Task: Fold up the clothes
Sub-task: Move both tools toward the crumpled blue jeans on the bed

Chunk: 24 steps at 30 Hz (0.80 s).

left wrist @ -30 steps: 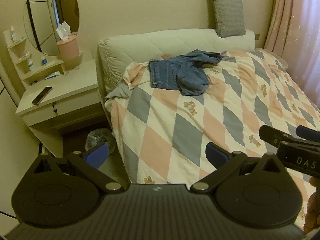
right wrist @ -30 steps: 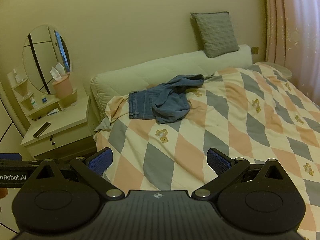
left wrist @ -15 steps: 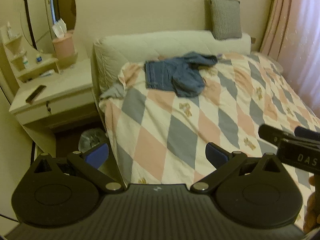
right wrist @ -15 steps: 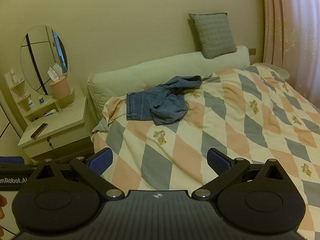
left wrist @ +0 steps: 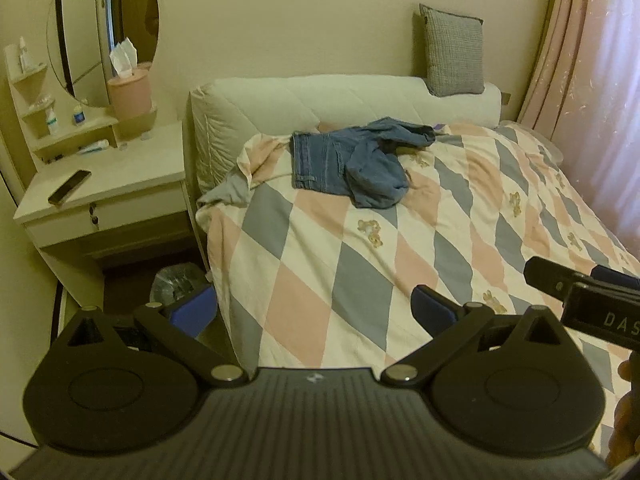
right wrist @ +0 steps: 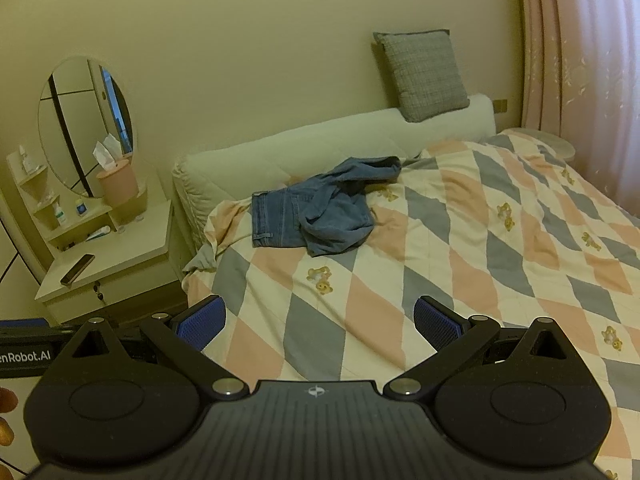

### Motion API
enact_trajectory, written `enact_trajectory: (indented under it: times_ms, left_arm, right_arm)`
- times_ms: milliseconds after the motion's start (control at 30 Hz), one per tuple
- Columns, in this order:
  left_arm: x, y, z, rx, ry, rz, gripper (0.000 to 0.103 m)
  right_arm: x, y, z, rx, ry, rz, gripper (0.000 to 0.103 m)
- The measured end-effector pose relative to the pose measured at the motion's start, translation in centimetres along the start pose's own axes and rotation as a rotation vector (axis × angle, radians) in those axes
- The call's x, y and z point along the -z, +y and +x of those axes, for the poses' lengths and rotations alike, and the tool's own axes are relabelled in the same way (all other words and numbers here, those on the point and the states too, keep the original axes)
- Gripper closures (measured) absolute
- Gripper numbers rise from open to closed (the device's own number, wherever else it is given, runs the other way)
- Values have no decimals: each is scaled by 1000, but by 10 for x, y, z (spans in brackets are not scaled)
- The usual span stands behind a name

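Observation:
A crumpled pair of blue jeans point(left wrist: 352, 164) point(right wrist: 316, 212) lies near the head of the bed, on a quilt of pink, grey and cream diamonds point(left wrist: 360, 264) point(right wrist: 460, 248). My left gripper point(left wrist: 312, 312) hangs open over the bed's near left corner, far short of the jeans, with nothing between its blue pads. My right gripper point(right wrist: 320, 322) is open too, empty, above the quilt's near part. The right gripper's body point(left wrist: 584, 300) shows at the right edge of the left wrist view, and the left gripper's body point(right wrist: 24, 344) at the left edge of the right wrist view.
A cream dressing table point(left wrist: 104, 184) point(right wrist: 108, 256) with an oval mirror, a phone point(left wrist: 70, 186), bottles and a pink tissue holder stands left of the bed. A waste bin point(left wrist: 176, 284) sits under it. A grey cushion point(right wrist: 420, 72) rests on the padded headboard. Pink curtains point(right wrist: 580, 60) hang right.
Both views have shifted slightly; the jeans and bed sit a little closer in the frames. Both grippers stay open and empty. The jeans have not moved.

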<state>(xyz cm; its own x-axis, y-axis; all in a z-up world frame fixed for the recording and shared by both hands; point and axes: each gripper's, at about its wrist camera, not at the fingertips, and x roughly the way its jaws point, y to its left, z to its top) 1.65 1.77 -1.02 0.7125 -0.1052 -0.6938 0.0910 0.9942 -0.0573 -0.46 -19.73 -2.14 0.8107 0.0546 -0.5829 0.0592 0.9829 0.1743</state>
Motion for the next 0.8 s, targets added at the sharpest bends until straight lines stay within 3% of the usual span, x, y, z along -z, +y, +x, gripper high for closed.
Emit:
enact_trajectory:
  times_ms: [433, 800]
  left_arm:
    - [-4, 22, 17, -37, 68, -23, 1]
    - [-37, 22, 74, -33, 119, 24, 1]
  right_arm:
    - [-5, 2, 23, -1, 27, 17, 0]
    - [-14, -3, 64, 8, 30, 37, 0]
